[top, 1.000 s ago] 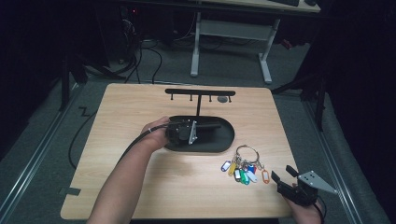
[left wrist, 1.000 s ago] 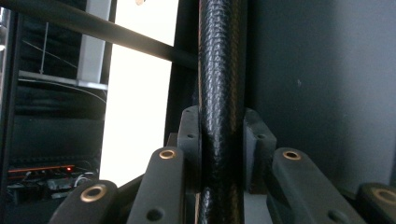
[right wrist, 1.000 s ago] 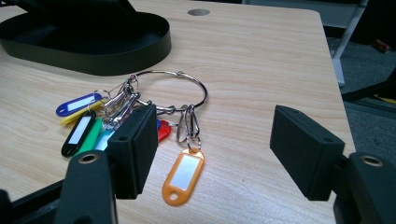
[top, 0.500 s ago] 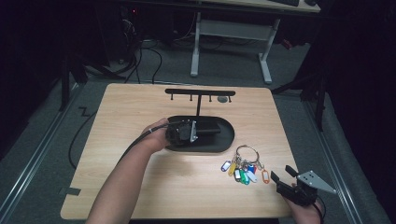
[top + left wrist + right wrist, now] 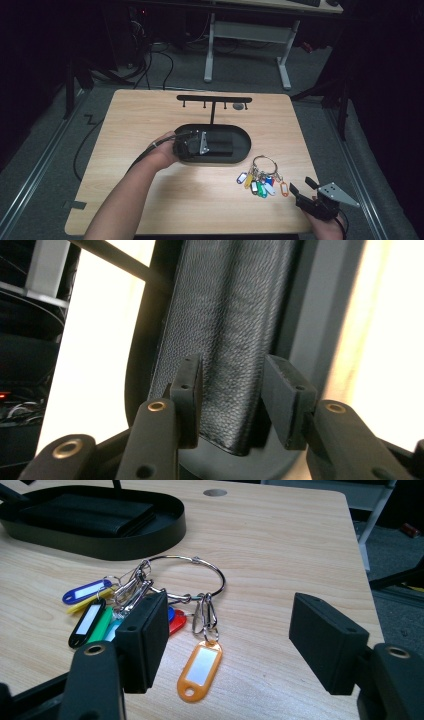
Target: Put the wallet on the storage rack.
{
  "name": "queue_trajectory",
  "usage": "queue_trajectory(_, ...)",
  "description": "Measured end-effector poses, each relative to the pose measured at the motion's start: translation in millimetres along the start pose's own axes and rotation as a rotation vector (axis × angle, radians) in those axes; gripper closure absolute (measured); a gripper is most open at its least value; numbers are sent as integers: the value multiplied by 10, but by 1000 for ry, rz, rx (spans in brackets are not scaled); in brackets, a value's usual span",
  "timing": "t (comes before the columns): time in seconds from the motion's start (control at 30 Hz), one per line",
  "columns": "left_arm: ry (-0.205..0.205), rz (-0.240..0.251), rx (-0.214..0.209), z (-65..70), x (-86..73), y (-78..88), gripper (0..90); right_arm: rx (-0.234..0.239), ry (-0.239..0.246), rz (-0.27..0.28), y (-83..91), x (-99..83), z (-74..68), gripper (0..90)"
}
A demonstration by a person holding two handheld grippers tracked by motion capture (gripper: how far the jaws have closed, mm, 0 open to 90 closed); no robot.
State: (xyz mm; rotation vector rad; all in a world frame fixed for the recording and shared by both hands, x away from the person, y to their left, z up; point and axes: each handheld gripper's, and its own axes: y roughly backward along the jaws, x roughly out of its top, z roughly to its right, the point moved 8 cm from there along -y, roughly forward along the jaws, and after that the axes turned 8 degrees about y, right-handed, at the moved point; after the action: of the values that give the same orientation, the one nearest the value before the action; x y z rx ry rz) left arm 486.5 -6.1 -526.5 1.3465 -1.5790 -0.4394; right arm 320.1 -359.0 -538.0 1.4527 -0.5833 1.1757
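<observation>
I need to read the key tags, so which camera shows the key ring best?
The right gripper view: the key ring lies close, its coloured tags separate and clear. The high view shows the key ring small, tags bunched. The left gripper view faces the wallet.

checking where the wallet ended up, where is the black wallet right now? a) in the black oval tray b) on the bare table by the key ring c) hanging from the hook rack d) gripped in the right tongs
a: the wallet lies flat inside the tray, with the left tongs open on either side of its end, pads off it.
</observation>
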Motion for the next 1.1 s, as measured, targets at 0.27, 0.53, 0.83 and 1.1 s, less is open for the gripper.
queue_trajectory(0.27,192,117,-52,113,-36,264,587,10,11,-12,-20,-6,-32,325)
queue_trajectory(0.53,367,175,-105,321,-304,377,575,11,23,-16,-32,-7,-53,333)
queue_trajectory(0.83,564,227,-136,576,-680,566,553,11,40,-17,-40,-8,-67,341)
queue_trajectory(1.1,672,311,-155,906,-844,846,482,17,39,-25,-50,-20,-86,341)
